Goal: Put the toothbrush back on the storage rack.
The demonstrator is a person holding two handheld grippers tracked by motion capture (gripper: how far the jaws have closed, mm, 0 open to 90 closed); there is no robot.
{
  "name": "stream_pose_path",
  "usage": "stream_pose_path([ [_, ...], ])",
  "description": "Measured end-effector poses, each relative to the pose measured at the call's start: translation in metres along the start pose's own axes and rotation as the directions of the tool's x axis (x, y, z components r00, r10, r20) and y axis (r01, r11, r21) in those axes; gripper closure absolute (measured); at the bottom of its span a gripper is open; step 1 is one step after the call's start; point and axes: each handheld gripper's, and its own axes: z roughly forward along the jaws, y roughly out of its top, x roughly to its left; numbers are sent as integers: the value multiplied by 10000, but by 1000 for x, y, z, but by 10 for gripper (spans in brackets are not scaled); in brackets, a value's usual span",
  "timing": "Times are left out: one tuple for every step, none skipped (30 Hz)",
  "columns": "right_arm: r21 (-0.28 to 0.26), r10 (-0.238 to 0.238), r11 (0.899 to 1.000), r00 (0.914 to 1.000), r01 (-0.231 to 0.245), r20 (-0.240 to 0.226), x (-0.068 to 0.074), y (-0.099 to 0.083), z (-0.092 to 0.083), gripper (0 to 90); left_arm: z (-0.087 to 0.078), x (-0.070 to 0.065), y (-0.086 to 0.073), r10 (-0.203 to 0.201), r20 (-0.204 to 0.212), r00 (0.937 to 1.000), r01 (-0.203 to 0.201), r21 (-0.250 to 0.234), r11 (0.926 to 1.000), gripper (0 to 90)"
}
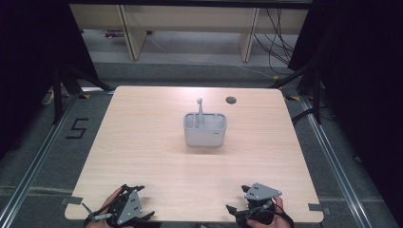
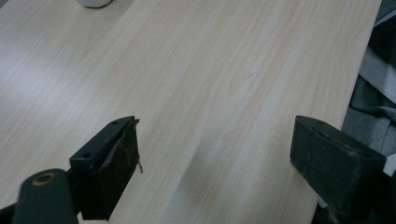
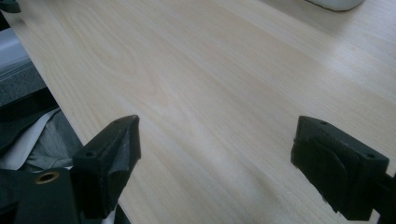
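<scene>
We see a light wooden table (image 1: 142, 156) from above, with a small grey holder (image 1: 205, 129) standing near its middle, slightly toward the far edge. The holder is a rounded rectangular box with its long side running across the table, left to right, and its top is split into compartments. A thin grey utensil (image 1: 199, 110) stands in it, in what looks like the left or middle compartment; we cannot tell which. Its long axis is close to upright, and its small head points up and a touch toward the far side. What kind of utensil it is, we cannot make out.

A round cable hole (image 1: 231, 100) sits in the tabletop beyond the holder, to its right.

Both tools lie well apart from the holder, at the near edge. The left gripper (image 2: 215, 149) is at the near left corner, in our left hand (image 1: 110, 202), and its jaws are spread wide over bare wood with nothing between them. The right gripper (image 3: 217, 149) is at the near right, in our right hand (image 1: 268, 214), and its jaws are likewise spread wide over bare wood.

The base of the holder peeps in at the top edge of each gripper view.
</scene>
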Motion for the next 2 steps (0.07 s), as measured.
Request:
stream_pose_path([
  [36,7,10000,10000,-7,-68,0,0,1,163,0,0,0,-4,-2,10000,4,2,10000,150],
  [68,40,10000,9999,-39,-111,0,0,0,163,0,0,0,4,-2,10000,-4,7,10000,150],
])
